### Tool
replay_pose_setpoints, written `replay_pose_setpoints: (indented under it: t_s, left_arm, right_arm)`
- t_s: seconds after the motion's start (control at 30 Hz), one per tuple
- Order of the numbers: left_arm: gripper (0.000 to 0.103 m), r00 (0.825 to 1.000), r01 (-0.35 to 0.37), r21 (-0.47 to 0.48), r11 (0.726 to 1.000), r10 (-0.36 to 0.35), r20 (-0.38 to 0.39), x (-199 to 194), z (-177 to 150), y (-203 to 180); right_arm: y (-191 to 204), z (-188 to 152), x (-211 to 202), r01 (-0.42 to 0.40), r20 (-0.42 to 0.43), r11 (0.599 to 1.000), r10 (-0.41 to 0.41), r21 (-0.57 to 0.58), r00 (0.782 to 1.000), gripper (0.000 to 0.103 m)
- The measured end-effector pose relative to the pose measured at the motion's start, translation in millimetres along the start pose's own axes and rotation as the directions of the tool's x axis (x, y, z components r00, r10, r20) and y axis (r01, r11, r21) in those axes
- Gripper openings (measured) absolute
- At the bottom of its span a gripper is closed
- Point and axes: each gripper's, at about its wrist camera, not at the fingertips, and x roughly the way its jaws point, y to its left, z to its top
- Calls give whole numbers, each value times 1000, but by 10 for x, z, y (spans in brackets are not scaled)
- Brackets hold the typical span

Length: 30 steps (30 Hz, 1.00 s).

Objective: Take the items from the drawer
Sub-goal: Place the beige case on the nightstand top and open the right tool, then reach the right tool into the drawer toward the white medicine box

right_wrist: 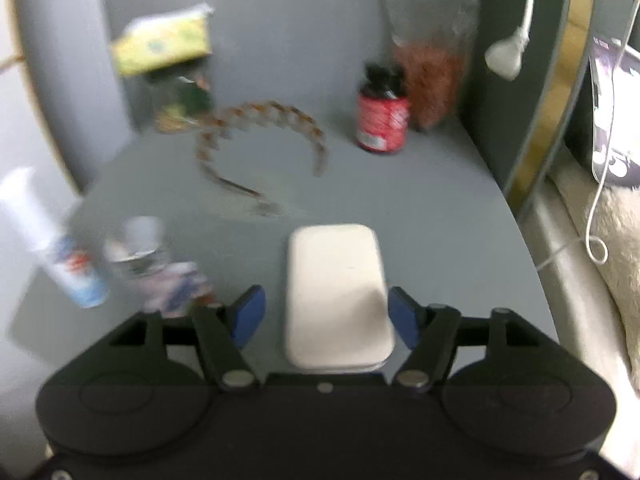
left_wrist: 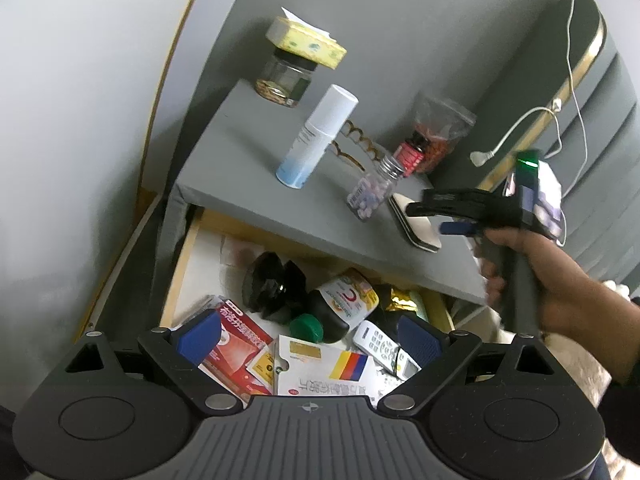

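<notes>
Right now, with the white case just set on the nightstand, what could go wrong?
The white case lies near the nightstand's front edge, above the open drawer; a nudge from the right gripper could tip it back in. The pill bottle stands close beside that gripper and could be knocked over.

On grey nightstand top (left_wrist: pixel 248 184): one white-and-blue spray bottle (left_wrist: pixel 316 138), two clear glass jars (left_wrist: pixel 284 80) (left_wrist: pixel 374 190), one red-labelled black-capped bottle (right_wrist: pixel 382 114), one white rounded case (right_wrist: pixel 338 292), one brown chain-pattern headband (right_wrist: pixel 260 128).
</notes>
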Motion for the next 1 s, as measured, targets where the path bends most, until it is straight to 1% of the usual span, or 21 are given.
replay_pose_setpoints:
  t_s: [0.07,0.13,0.17,0.2,0.23,0.27,0.3,0.33,0.37,0.43,0.5,0.57,0.63,0.73,0.8,0.87,0.9,0.97,1.0]
  left_arm:
    - [93,1000,-6,1,1000,6,2,-10,-1,16]
    - [93,1000,-13,3,1000,12,3,-23,-1,37]
    - [93,1000,-15,2,1000,15,4,-29,0,50]
    - [93,1000,-16,-2,1000,16,5,-36,3,66]
    - [93,1000,-16,-6,1000,16,5,-40,6,77]
    - [93,1000,-17,-11,1000,17,5,-43,9,86]
    - [93,1000,-19,-17,1000,19,6,-47,12,96]
    - [93,1000,-21,-20,1000,21,7,-49,14,100]
    - [93,1000,-20,-24,1000,20,7,-48,16,100]
    - [93,1000,-19,-23,1000,20,2,-33,16,84]
    - [93,1000,-18,-13,1000,18,-6,-16,14,60]
    - [93,1000,-18,-6,1000,17,-9,-9,11,47]
    - [93,1000,-17,-2,1000,17,-12,-4,6,41]
    - [93,1000,-20,-13,1000,20,-16,-4,5,71]
    - [93,1000,-17,-24,1000,17,-19,-3,8,95]
    - [93,1000,-14,-35,999,13,-21,-3,12,117]
    - [93,1000,-11,-40,999,10,-23,0,15,125]
    - [93,1000,-9,-43,999,8,-27,8,18,130]
    - [93,1000,-8,-42,999,6,-30,15,20,129]
  right_arm:
    - [23,-105,-267,-84,8,993,85,-77,996,67]
    - [44,-226,-508,-164,2,975,167,-153,986,67]
    - [45,-275,-607,-198,-3,963,201,-182,980,70]
    - [38,-317,-662,-228,-18,953,229,-201,973,73]
    - [49,-396,-718,-275,-52,935,270,-226,961,77]
    - [62,-455,-751,-310,-82,919,299,-245,951,77]
    - [84,-506,-731,-327,-118,909,306,-260,945,77]
    - [114,-601,-690,-350,-174,893,311,-281,934,77]
    - [127,-664,-636,-367,-211,883,315,-292,925,77]
    - [159,-786,-491,-396,-287,869,314,-296,905,77]
    - [217,-905,-290,-432,-377,858,316,-277,871,75]
    - [319,-1032,-123,-456,-435,841,308,-292,846,75]
    - [460,-1122,28,-477,-483,808,283,-346,829,75]
    - [634,-1246,161,-500,-530,763,247,-409,811,75]
    - [682,-1285,212,-515,-554,747,239,-420,798,80]
    - [726,-1293,281,-551,-589,732,255,-401,767,85]
    - [737,-1293,314,-557,-600,727,250,-402,760,87]
    - [760,-1289,375,-566,-622,718,237,-406,747,97]
    - [771,-1280,397,-563,-628,714,221,-417,746,100]
